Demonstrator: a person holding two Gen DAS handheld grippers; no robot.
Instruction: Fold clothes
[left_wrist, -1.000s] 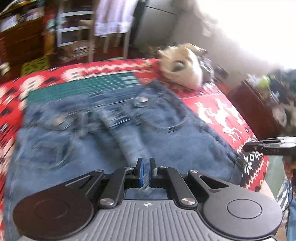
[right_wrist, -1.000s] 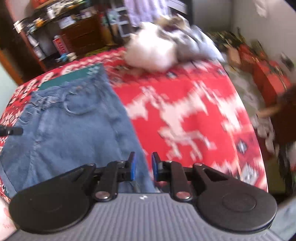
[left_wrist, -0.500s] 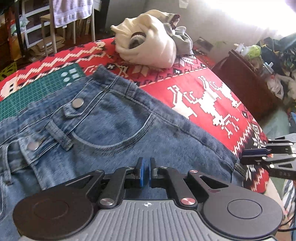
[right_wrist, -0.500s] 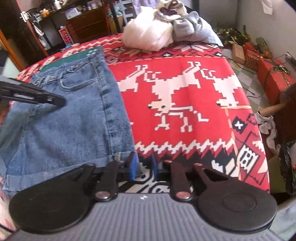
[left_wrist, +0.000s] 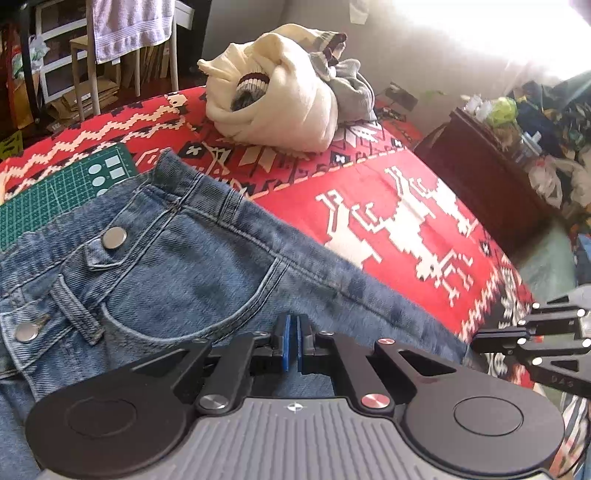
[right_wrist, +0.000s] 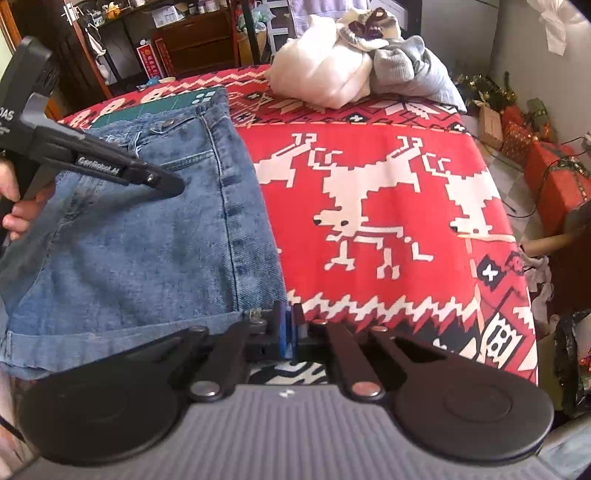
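Note:
Blue denim shorts (left_wrist: 184, 288) lie flat on the red patterned tablecloth (right_wrist: 369, 177), waistband at the far end and rolled hem nearest me. My left gripper (left_wrist: 292, 343) is shut, its pads together just over the front pocket. In the right wrist view the left gripper (right_wrist: 173, 184) has its tip low on the shorts (right_wrist: 147, 251), and whether it pinches cloth is hidden. My right gripper (right_wrist: 290, 328) stands at the hem's right corner. Its jaws are closing and the pads meet, with no denim seen between them. From the left wrist view the right gripper (left_wrist: 476, 341) reaches the shorts' side edge.
A heap of cream and grey clothes (left_wrist: 280, 99) sits at the table's far end. A green cutting mat (left_wrist: 55, 192) lies under the waistband. A dark wooden cabinet (left_wrist: 487, 177) and wrapped red boxes (right_wrist: 554, 170) stand past the right edge. A hand (right_wrist: 14, 218) holds the left gripper.
The left gripper has slid to the right across the shorts and sunk towards the front pocket. The right gripper's pads have come together at the hem corner.

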